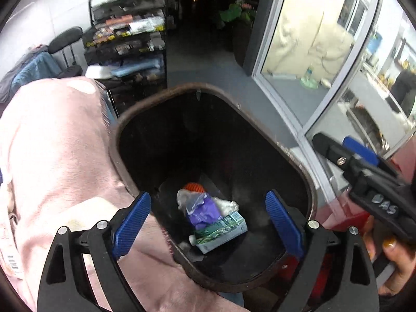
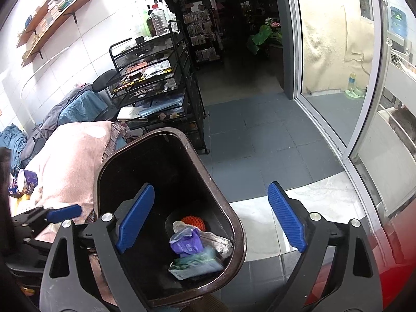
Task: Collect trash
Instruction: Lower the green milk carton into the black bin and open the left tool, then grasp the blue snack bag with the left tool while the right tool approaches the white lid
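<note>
Trash lay low in the frame's centre, at the bottom of the brown bin (image 1: pixel 124 119): a green carton (image 1: pixel 221 230) and purple wrapper (image 1: pixel 202 212). Left gripper (image 1: pixel 208 223) and right gripper (image 2: pixel 210 221) gaped wide, empty. Deposit looked done; next, likely the paper cup (image 2: pixel 26 182) at mid-left.

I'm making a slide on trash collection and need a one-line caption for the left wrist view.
Open left gripper above a brown bin holding a green carton, purple wrapper and orange ball.

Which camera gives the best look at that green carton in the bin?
The left wrist view: the green carton lies sharp and unobstructed at the bottom of the bin. In the right wrist view it is blurred, low against the bin's near wall.
</note>
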A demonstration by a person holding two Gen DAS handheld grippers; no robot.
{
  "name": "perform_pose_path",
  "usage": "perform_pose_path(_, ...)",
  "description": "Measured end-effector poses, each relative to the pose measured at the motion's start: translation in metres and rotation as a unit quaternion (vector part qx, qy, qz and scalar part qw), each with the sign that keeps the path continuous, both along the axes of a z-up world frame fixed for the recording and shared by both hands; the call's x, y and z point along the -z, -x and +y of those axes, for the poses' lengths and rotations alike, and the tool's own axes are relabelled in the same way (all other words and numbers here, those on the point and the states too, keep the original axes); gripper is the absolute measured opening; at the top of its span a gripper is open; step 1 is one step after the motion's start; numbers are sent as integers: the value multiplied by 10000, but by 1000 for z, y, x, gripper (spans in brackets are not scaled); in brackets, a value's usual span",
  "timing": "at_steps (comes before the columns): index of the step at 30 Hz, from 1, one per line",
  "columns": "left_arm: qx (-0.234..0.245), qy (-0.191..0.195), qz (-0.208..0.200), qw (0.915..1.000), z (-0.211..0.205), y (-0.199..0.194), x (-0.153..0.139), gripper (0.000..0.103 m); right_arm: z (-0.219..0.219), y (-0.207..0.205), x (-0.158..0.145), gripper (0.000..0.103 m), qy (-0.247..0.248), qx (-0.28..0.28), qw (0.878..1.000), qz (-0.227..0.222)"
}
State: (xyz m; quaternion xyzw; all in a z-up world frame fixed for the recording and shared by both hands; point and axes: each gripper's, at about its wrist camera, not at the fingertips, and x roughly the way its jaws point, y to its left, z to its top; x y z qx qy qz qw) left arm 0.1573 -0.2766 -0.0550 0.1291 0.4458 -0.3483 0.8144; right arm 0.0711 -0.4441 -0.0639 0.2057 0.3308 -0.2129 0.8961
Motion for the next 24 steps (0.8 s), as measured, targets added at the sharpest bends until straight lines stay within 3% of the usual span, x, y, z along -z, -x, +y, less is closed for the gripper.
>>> perform_pose_path(9, -310, 665, -954, 9927, 54, 29, -46, 98, 15, -5, 0, 93, 3, -189, 9998, -46)
perform_pose_path(17, -868, 1094, -1237, 9824, 111, 41, -57, 98, 49, -17, 0, 93, -7, -647, 9978, -138)
perform_pose_path(24, -1479, 1126, -1434, 9721, 167, 40, -57, 98, 93, -34, -5, 93, -86, -1249, 9918, -257)
